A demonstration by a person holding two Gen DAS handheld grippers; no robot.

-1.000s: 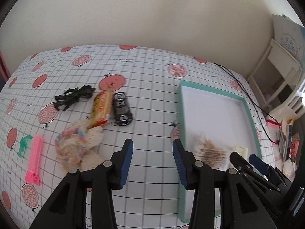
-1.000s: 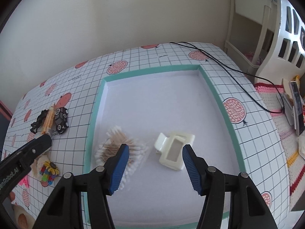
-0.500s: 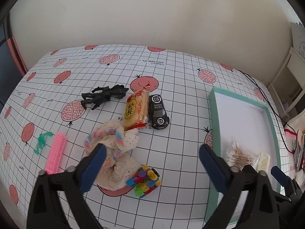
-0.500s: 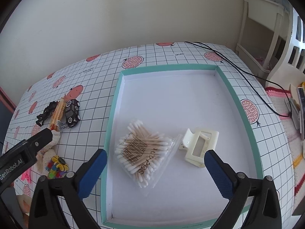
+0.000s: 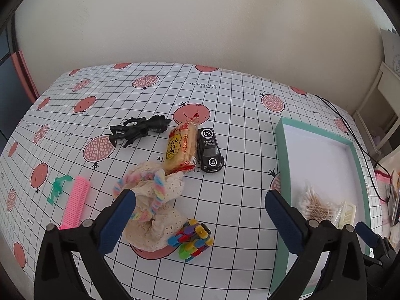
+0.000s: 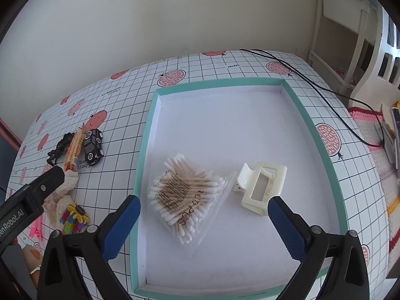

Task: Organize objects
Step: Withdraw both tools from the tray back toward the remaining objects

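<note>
Currently both jaw pairs stand wide apart, nothing between them, having just opened. Left gripper (image 5: 200, 215) is nearer the loose items: block toy (image 5: 191, 240) lies just ahead, between its fingers. Right gripper (image 6: 203, 222) hovers over the tray (image 6: 143, 150).

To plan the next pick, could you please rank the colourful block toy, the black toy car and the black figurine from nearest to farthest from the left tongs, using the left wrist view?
1. Colourful block toy: between the open left tongs.
2. Black toy car: farther up, centre.
3. Black figurine: farthest, upper left.

Black cable (image 6: 325, 87) across gridded tablecloth (image 5: 237, 105); white shelf (image 6: 337, 25) beyond.
</note>
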